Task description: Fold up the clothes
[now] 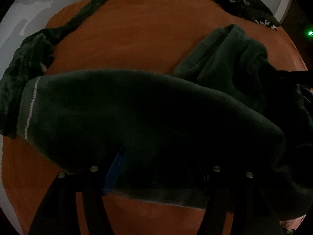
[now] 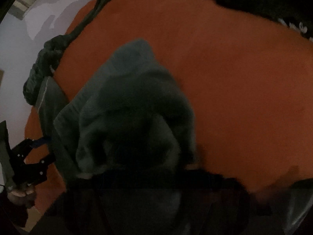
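Note:
A dark green garment (image 1: 137, 113) lies spread across the orange surface (image 1: 137, 35), with a pale stitched hem at its left end. My left gripper (image 1: 156, 162) points down at its near edge. Its jaws stand wide apart, with the blue pad (image 1: 115, 168) against the cloth and the hem between the fingers. From the right wrist view the left gripper (image 2: 42, 150) shows orange between its fingers. My right gripper (image 2: 156, 174) is dark and blurred, and its tips are buried in a bunched fold of the garment (image 2: 133, 107). The left wrist view shows the right gripper (image 1: 273, 72) pinching that raised fold.
A second dark green piece (image 1: 25, 62) trails along the surface's left edge. A black garment (image 1: 238, 2) lies at the far right corner. A hand (image 2: 19, 193) holds the left gripper. Pale floor or wall lies beyond the left edge. Bare orange surface (image 2: 244, 78) spreads to the right.

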`<state>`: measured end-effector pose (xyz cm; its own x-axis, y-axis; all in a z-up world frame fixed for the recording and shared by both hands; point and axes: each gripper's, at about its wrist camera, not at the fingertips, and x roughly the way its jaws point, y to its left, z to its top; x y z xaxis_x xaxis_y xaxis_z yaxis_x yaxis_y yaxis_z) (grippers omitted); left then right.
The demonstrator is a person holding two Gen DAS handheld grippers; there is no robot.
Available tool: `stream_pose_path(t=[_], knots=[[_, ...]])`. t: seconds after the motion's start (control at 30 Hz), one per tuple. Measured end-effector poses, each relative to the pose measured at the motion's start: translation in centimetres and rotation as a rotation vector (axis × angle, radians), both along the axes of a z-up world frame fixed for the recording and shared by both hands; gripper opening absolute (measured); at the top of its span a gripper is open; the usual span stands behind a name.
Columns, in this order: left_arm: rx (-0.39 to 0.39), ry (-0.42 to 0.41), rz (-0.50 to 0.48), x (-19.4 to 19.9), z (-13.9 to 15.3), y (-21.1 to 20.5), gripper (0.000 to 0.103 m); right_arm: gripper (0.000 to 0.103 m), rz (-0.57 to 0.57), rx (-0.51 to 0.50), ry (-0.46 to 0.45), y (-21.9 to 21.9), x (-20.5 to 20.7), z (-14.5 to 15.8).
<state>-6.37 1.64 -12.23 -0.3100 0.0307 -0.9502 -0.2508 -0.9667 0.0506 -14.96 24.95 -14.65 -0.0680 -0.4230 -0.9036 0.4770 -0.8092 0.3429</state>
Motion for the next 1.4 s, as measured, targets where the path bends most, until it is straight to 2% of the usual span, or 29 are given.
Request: stream_pose_path(t=[0.1, 0.23, 0.33, 0.4, 0.5, 0.63, 0.7, 0.8, 0.93, 1.0, 1.1, 1.17, 1.2, 1.23, 1.27, 1.3, 1.4], knots=[[0.038, 0.012, -0.010, 0.4, 0.9, -1.0, 0.066, 0.010, -0.014, -0.027, 0.076, 0.6, 1.4, 1.9], [0.070, 0.024, -0.013, 0.8, 1.9, -1.3, 0.066, 0.009, -0.045, -0.121, 0.174, 2.7, 4.4, 7.4], [0.097, 0.028, -0.019, 1.5, 2.3, -1.6, 0.066, 0.009, 0.001, -0.204, 0.190, 3.9, 8.3, 11.1], [0.116, 0.033, -0.027, 2.1, 2.4, -1.9, 0.066, 0.009, 0.048, -0.217, 0.201, 4.4, 11.3, 12.4], [0.149, 0.034, -0.041, 2.5, 2.7, -2.2, 0.066, 0.009, 0.082, -0.161, 0.172, 5.2, 15.0, 10.5], [0.175, 0.024, -0.056, 1.8, 2.5, -2.5, 0.066, 0.012, 0.059, -0.071, 0.023, 5.5, 17.0, 4.2], [0.191, 0.015, -0.077, 1.9, 2.9, -2.4, 0.066, 0.012, 0.036, -0.072, -0.025, 5.9, 17.7, 2.1], [0.216, 0.001, -0.108, 2.0, 3.6, -2.3, 0.066, 0.013, 0.037, -0.073, -0.003, 5.5, 18.5, 1.2], [0.236, 0.011, -0.215, 2.4, 3.7, -0.4, 0.066, 0.013, 0.057, -0.057, 0.020, 5.0, 19.0, 1.0], [0.254, 0.058, -0.303, 2.4, 3.4, 0.9, 0.067, 0.013, 0.058, -0.059, 0.021, 5.1, 19.0, 1.0], [0.216, 0.154, -0.394, 2.9, 2.7, 2.2, 0.073, 0.013, 0.059, -0.067, 0.018, 5.6, 19.1, 0.9], [0.233, 0.135, -0.424, 2.8, 1.9, 2.5, 0.072, 0.013, 0.063, -0.067, 0.022, 5.6, 19.1, 1.0], [0.268, 0.119, -0.434, 2.7, 1.8, 2.3, 0.065, 0.013, 0.064, -0.067, 0.022, 5.6, 19.0, 1.0], [0.312, 0.101, -0.442, 2.6, 1.8, 2.0, 0.048, 0.013, 0.066, -0.067, 0.022, 5.8, 19.0, 1.0], [0.356, 0.083, -0.449, 2.6, 1.8, 1.6, 0.012, 0.013, 0.069, -0.068, 0.023, 6.1, 19.0, 1.0], [0.376, 0.068, -0.455, 2.6, 1.8, 1.2, 0.011, 0.013, 0.070, -0.070, 0.024, 6.0, 19.0, 1.1], [0.393, 0.104, -0.414, 3.2, 2.9, -0.6, 0.011, 0.013, 0.081, -0.077, 0.028, 5.9, 18.8, 1.5]])
